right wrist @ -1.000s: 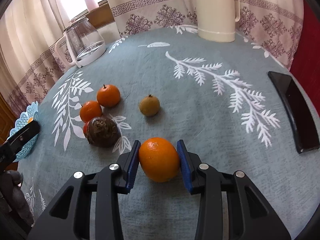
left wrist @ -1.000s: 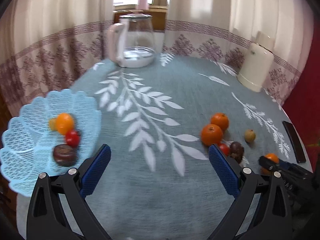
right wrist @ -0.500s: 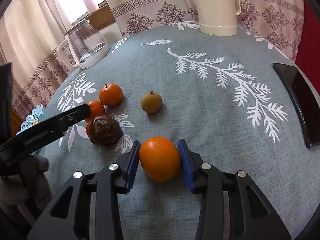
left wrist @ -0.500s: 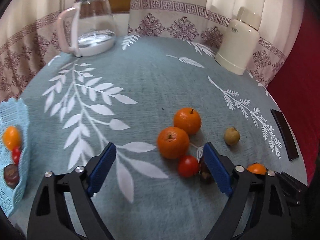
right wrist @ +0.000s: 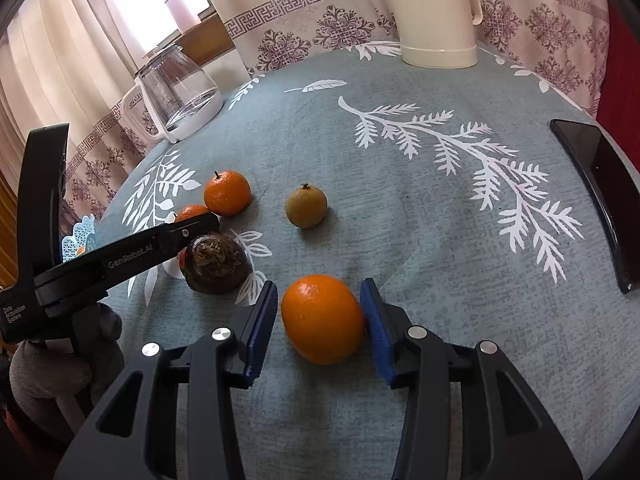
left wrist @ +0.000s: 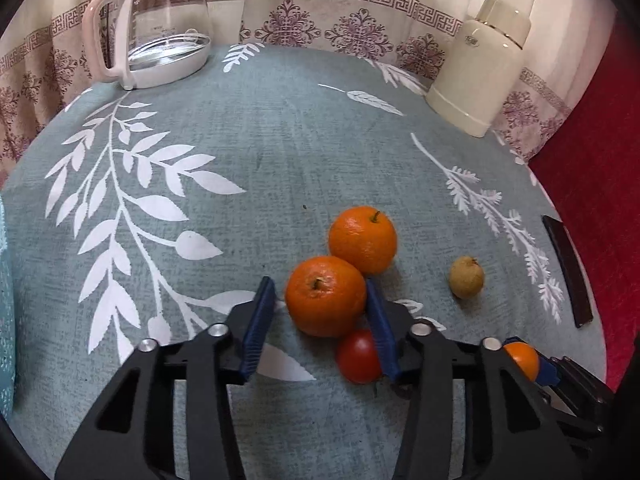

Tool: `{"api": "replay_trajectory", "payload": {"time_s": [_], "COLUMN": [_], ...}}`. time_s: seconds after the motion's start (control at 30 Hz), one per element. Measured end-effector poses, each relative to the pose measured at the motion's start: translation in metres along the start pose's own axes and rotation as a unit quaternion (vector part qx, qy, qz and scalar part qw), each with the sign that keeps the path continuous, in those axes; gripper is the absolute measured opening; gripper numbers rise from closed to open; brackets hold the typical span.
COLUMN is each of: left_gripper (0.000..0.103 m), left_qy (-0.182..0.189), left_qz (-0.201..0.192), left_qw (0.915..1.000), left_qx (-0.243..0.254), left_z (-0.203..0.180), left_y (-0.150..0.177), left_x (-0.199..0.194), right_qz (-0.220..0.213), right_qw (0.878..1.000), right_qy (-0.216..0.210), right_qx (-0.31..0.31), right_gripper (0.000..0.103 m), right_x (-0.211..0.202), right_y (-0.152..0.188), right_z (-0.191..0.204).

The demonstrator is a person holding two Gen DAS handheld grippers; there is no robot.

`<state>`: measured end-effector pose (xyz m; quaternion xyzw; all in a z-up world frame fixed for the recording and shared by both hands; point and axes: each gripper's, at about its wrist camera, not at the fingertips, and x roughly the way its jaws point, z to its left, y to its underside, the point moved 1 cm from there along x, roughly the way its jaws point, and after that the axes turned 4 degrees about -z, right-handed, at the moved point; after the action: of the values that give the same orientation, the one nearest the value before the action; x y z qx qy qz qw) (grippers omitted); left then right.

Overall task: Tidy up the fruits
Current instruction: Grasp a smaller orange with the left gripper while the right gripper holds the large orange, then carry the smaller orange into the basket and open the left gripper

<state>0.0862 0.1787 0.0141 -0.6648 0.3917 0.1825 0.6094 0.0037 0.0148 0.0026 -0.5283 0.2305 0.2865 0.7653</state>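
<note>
My left gripper (left wrist: 320, 314) stands with its jaws apart around the nearer tangerine (left wrist: 325, 296); my right pad touches it, my left pad is just clear, so I judge a pickup for the basket (right wrist: 80, 236). My right gripper (right wrist: 320, 316) brackets the orange (right wrist: 322, 318) likewise, jaws apart, not clamped, 1 pad touching.
</note>
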Motion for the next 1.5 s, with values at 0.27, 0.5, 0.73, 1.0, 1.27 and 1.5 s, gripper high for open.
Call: {"api": "replay_trajectory", "payload": {"time_s": [0.27,0.5,0.73,1.0,1.27,1.5], "left_gripper": [0.04,0.04,0.04,0.04,0.04,0.04], "left_qy": [-0.012,-0.026,-0.045,-0.059,-0.073,-0.102], "left_qz": [-0.009,-0.034,-0.047,-0.066,-0.089,-0.119], "left_qw": [0.9999,0.999,0.9972,0.9949,0.9918,0.9848], "left_qx": [-0.002,-0.016,-0.036,-0.047,-0.057,-0.075], "left_z": [-0.002,0.009,0.027,0.04,0.055,0.082], "left_y": [0.006,0.013,0.024,0.029,0.034,0.035], "left_x": [-0.011,-0.039,-0.061,-0.083,-0.11,-0.14], "right_qz": [0.0,0.0,0.0,0.0,0.0,0.001], "right_qw": [1.0,1.0,1.0,1.0,1.0,1.0], "right_qy": [-0.001,-0.001,0.0,0.0,0.001,0.005], "right_qx": [0.001,0.001,0.001,0.0,-0.001,-0.005], "right_gripper": [0.045,0.045,0.045,0.045,0.045,0.045], "right_x": [0.0,0.0,0.0,0.0,0.0,0.001], "right_y": [0.0,0.0,0.0,0.0,0.0,0.0], "right_z": [0.0,0.0,0.0,0.0,0.0,0.001]}}
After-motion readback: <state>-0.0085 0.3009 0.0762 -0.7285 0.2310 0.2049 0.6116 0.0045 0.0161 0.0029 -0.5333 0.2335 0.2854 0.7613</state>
